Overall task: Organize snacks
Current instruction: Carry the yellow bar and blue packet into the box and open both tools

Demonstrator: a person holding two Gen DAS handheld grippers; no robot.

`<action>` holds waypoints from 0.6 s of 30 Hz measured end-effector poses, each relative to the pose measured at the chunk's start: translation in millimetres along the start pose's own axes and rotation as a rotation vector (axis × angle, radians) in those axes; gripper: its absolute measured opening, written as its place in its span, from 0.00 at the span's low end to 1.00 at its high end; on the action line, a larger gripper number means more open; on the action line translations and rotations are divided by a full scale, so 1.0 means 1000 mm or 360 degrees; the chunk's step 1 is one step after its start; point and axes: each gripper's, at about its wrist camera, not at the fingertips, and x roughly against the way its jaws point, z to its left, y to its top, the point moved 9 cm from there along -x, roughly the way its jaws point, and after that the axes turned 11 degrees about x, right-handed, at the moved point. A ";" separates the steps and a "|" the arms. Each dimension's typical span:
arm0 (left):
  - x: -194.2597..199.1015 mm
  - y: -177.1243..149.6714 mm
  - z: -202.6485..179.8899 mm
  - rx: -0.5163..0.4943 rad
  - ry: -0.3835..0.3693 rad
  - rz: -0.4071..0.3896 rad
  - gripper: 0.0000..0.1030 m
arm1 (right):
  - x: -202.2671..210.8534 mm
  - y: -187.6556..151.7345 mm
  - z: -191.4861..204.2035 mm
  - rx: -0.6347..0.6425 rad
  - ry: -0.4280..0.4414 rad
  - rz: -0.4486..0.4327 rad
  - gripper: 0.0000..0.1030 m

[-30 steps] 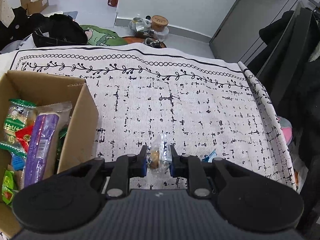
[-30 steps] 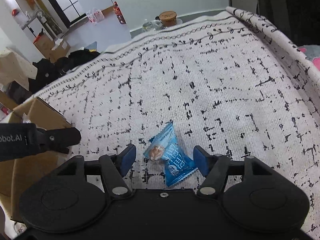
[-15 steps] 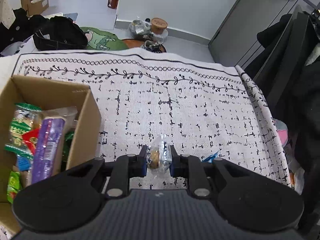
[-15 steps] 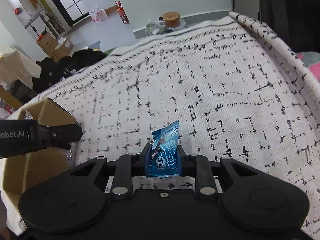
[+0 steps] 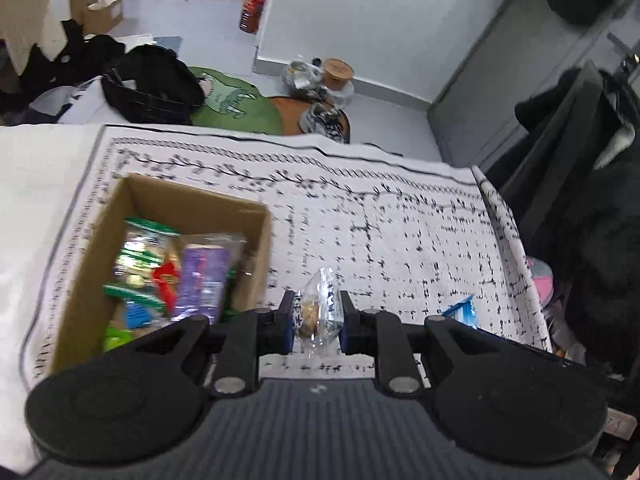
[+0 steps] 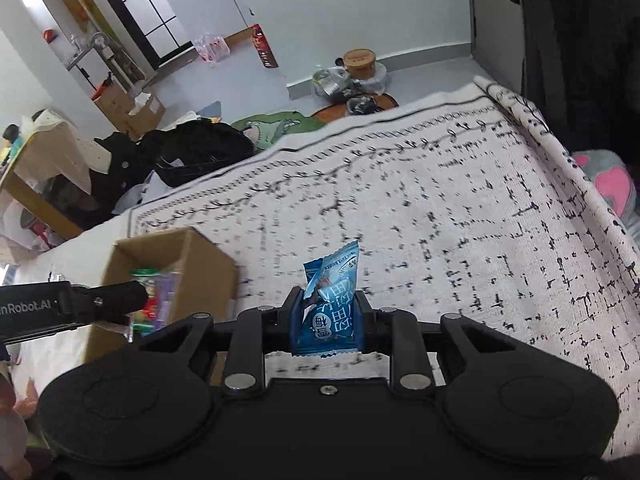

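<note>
Left gripper (image 5: 316, 316) clamped on one clear-wrapped snack (image 5: 318, 312), held just right of the cardboard box (image 5: 256, 248). Right gripper (image 6: 326, 316) clamped on one blue snack packet (image 6: 332, 300), lifted clear of the patterned cloth (image 6: 460, 220). One box, several packets inside. A second ago the blue packet lay on the cloth between parted fingers.

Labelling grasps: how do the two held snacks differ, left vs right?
The clear packet in the left gripper is see-through, a brownish snack visible inside; the blue packet in the right gripper is opaque and printed. The clear packet looks narrower, the blue packet wider with a crumpled top. Both are pinched upright above the cloth.
</note>
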 end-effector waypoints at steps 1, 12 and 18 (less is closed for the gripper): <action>0.007 0.003 0.005 0.0009 0.0006 -0.0011 0.19 | 0.004 0.002 0.005 -0.0002 0.0013 0.0000 0.24; 0.045 0.017 0.056 0.0067 0.0077 -0.0028 0.19 | 0.014 0.013 0.047 0.0042 0.0030 -0.0020 0.24; 0.046 0.016 0.088 0.0097 0.0116 0.0018 0.19 | 0.016 0.012 0.071 0.0053 0.0055 -0.0005 0.24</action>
